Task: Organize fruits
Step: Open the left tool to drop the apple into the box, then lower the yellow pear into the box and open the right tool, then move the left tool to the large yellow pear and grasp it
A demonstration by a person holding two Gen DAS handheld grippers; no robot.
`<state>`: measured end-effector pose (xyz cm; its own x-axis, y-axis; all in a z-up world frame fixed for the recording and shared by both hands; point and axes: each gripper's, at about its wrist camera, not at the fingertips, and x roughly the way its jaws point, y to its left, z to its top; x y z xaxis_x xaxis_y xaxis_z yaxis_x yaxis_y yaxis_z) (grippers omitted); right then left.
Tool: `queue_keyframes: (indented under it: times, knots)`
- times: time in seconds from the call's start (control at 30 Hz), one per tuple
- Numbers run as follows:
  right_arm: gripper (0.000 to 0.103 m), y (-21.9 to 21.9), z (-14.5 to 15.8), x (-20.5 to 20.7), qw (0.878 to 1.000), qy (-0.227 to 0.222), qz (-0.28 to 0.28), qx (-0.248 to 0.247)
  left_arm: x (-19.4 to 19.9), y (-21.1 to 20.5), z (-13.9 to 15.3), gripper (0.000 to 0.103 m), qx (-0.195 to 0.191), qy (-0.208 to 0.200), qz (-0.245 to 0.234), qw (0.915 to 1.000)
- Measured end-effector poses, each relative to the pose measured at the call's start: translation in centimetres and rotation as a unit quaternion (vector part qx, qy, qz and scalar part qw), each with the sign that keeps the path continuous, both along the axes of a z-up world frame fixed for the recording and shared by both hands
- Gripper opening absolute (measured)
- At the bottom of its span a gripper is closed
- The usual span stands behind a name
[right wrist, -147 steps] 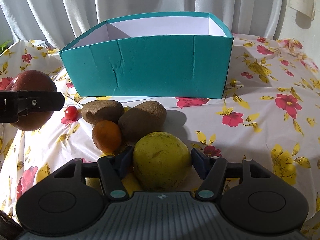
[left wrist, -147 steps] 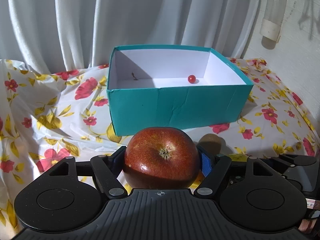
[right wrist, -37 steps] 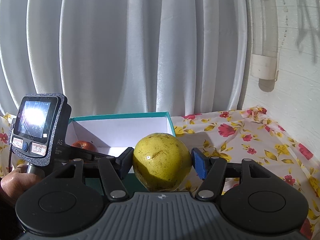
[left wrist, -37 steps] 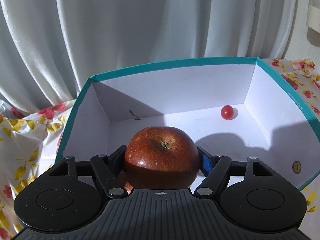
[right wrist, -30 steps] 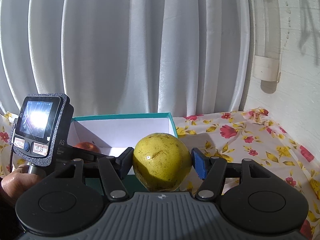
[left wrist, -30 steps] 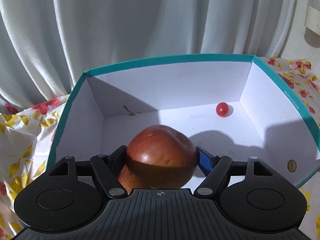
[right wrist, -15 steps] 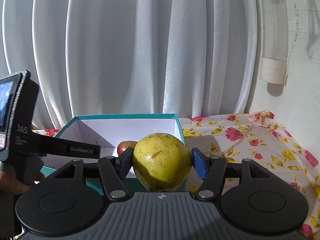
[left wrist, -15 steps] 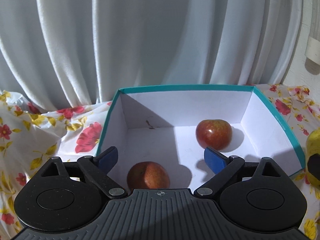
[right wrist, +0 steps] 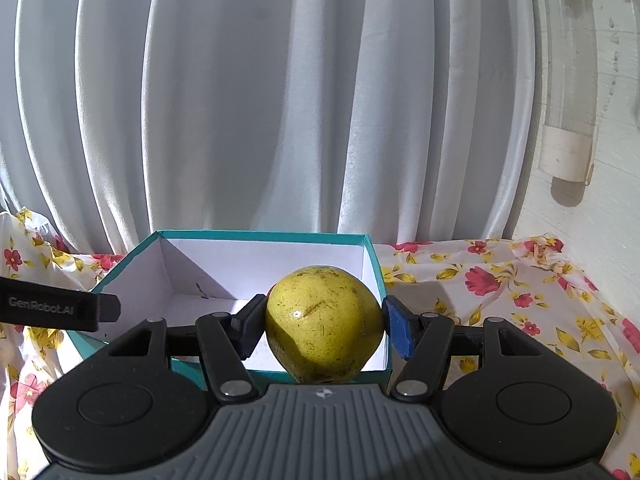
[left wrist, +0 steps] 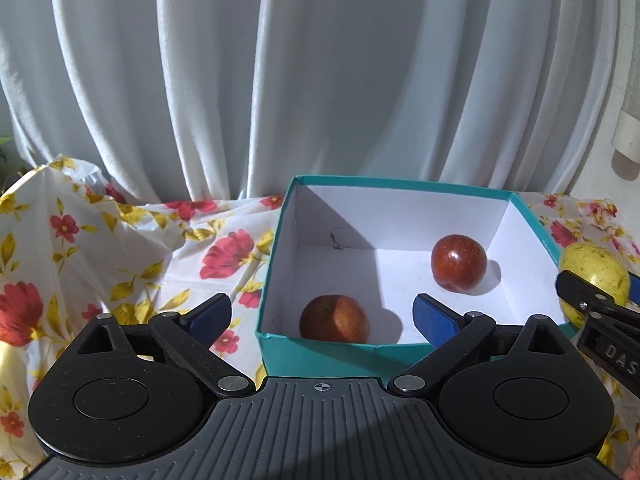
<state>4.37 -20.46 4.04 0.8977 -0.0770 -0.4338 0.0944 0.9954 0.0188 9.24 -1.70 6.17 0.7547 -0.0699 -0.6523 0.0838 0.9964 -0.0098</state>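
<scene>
A teal box (left wrist: 332, 342) with a white inside stands on the flowered cloth. Two red apples lie in it, one (left wrist: 334, 319) by the near wall and one (left wrist: 459, 263) towards the right rear. My left gripper (left wrist: 320, 314) hangs above and in front of the box, its jaws opening with nothing between them. My right gripper (right wrist: 324, 330) is shut on a yellow-green round fruit (right wrist: 324, 328), held over the near right corner of the box (right wrist: 376, 268). That fruit (left wrist: 592, 276) also shows at the right edge of the left wrist view.
A white curtain (left wrist: 320, 80) hangs close behind the box. The flowered cloth (left wrist: 120, 260) spreads left and right (right wrist: 500, 288) of it. A white pipe (right wrist: 568, 120) runs down the wall at right. One finger (right wrist: 60, 308) of the left gripper crosses the right view's left edge.
The left gripper opened and let go of the red apple, which now lies in the box. It then drew back and rose. The right gripper kept its hold on the yellow fruit.
</scene>
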Motion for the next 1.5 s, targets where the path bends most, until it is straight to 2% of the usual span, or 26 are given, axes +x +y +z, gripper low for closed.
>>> queue_keyframes:
  times: [0.37,0.77,1.07,1.3,1.33,1.4,1.5]
  knots:
    - [0.063,0.6,-1.8,1.4,1.0,0.005,0.003,-0.023,-3.0,-0.5,0.3,0.1,-0.006,-0.008,-0.028,0.9996]
    - [0.062,1.1,-2.9,2.8,0.999,0.012,0.005,-0.043,-4.8,0.7,-0.6,0.1,-0.009,0.003,-0.019,0.9998]
    - [0.062,0.4,-4.3,3.8,0.999,0.047,0.003,-0.016,-5.6,1.4,-1.0,0.1,-0.005,0.01,-0.005,0.9999]
    - [0.062,0.1,-4.2,3.6,0.999,0.044,0.004,-0.01,-6.3,1.8,-1.5,0.1,-0.001,0.014,-0.006,0.9999]
    - [0.064,0.2,-4.0,3.3,0.999,0.033,0.003,-0.017,-6.4,1.8,-1.7,0.1,0.001,0.016,-0.007,0.9999]
    - [0.074,0.4,-3.3,2.7,0.999,0.014,-0.001,-0.036,-6.5,1.7,-1.8,0.1,0.003,0.019,-0.009,0.9998]
    - [0.084,0.5,-1.9,1.4,0.999,-0.013,0.004,-0.041,-7.1,1.5,-2.0,0.1,0.005,0.015,-0.018,0.9997]
